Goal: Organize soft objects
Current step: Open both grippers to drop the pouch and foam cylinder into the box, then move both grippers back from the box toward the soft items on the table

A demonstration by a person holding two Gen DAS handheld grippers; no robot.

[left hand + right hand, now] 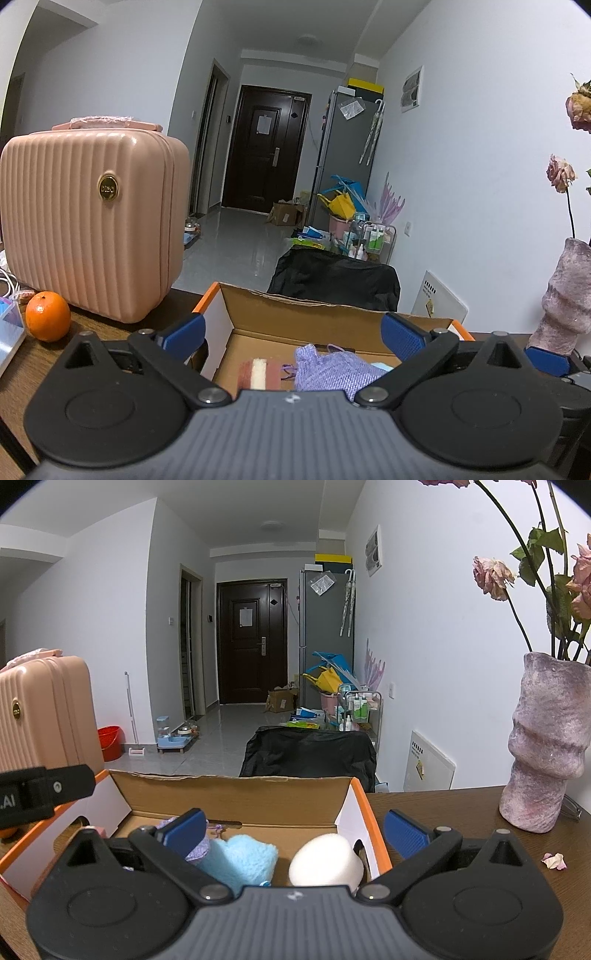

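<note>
An open cardboard box [295, 314] with orange outer edges sits on the dark wooden table; it also shows in the right wrist view [229, 801]. Inside lie a striped sponge [258, 373], a purple knitted cloth [332, 369], a light blue fluffy cloth [243, 860] and a white sponge [325, 860]. My left gripper [293, 334] is open and empty above the box's near side. My right gripper [293, 829] is open and empty over the box's right end, its right finger [404, 832] outside the box wall.
A pink ribbed case [92, 225] stands left of the box with an orange [48, 321] beside it. A purple vase [546, 746] with dried roses stands on the table at right. A black chair back [310, 753] is behind the table. A petal [554, 860] lies on the table.
</note>
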